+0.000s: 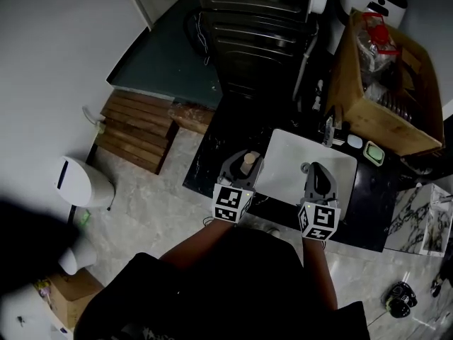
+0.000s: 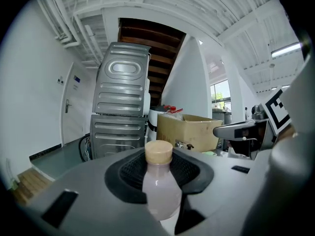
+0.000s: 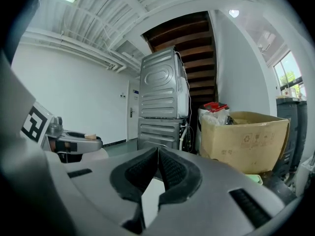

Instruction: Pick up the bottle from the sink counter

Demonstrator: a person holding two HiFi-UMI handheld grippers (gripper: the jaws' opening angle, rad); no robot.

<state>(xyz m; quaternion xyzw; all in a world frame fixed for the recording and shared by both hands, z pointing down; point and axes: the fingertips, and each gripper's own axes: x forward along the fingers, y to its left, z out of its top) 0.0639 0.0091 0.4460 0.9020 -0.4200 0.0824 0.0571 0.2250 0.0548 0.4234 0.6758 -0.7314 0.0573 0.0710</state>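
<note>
Item: bottle [image 2: 160,186], tan cap, pale pinkish contents, upright.
Location: left edge of the white sink [image 1: 297,154], above the dark counter [image 1: 212,147].
Left gripper [image 1: 243,165]: jaws clamped on the bottle's body, below the cap.
Right gripper [image 3: 157,168]: jaws pressed together, nothing between; near the sink's front edge.
Progress: grasp judged complete.
Lift: unconfirmed, base hidden by the jaws.
Remaining: probably raising the bottle clear of the counter.
</note>
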